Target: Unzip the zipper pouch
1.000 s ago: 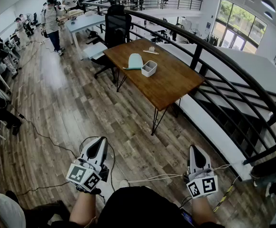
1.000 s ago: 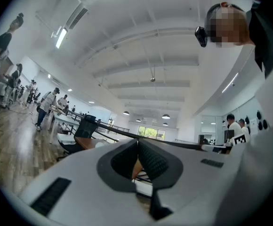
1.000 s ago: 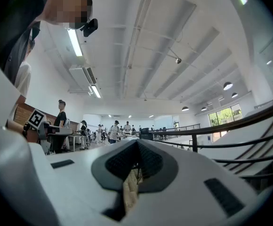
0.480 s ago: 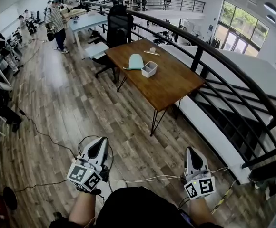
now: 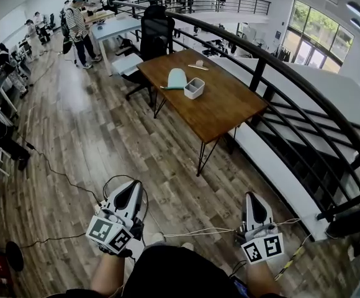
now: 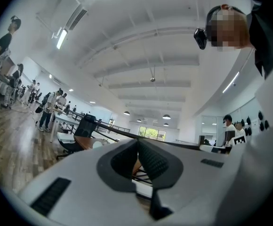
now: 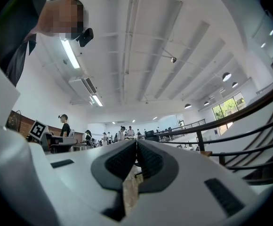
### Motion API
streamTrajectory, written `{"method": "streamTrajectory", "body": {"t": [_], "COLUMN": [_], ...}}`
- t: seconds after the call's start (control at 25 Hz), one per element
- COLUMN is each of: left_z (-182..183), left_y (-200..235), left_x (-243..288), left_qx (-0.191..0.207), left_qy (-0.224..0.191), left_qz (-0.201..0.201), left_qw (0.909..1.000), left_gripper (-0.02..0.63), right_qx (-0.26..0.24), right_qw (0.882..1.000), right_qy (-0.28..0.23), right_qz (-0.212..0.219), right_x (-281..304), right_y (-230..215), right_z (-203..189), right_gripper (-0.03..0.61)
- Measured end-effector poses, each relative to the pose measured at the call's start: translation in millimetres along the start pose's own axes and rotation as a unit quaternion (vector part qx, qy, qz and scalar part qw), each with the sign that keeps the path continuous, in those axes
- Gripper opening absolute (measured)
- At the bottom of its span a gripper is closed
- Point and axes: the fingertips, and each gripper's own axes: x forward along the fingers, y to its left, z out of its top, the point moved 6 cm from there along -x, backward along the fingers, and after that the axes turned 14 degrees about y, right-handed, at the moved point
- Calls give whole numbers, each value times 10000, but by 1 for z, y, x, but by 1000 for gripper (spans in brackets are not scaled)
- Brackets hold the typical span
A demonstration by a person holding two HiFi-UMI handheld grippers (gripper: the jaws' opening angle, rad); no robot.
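Your left gripper (image 5: 131, 191) and right gripper (image 5: 252, 202) are both clenched with nothing between the jaws, held low in the frame over the wooden floor (image 5: 87, 135). The mint zipper pouch (image 5: 177, 79) lies well apart from them on the brown table (image 5: 229, 107) at upper centre, just beside a small white bin (image 5: 194, 89).

A brown wooden table (image 5: 223, 113) on thin black legs stands on the plank floor (image 5: 105, 148). On its far half lies a pale green pouch (image 5: 177, 79). A small white tub (image 5: 194, 89) sits just beside it at four o'clock. A tiny item (image 5: 198, 65), too small to make out, lies at one o'clock.
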Motion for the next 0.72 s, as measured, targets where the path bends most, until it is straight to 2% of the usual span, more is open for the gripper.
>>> {"method": "streamTrajectory", "body": {"t": [0.32,0.72], "left_z": [-4,5], "left_y": [-2,43], "left_x": [3,55], "left_qx": [46,35], "left_qy": [194,266], "left_qz": [32,-150], "left_qw": [9998,9995], "left_gripper": [14,14], "right_qx": [15,43], "right_qw": [9997,9995], "right_qy": [172,308], "right_qz": [146,-90], "right_x": [4,59], "right_y": [3,-9], "right_z": [-13,-8], "right_gripper": [8,-3]}}
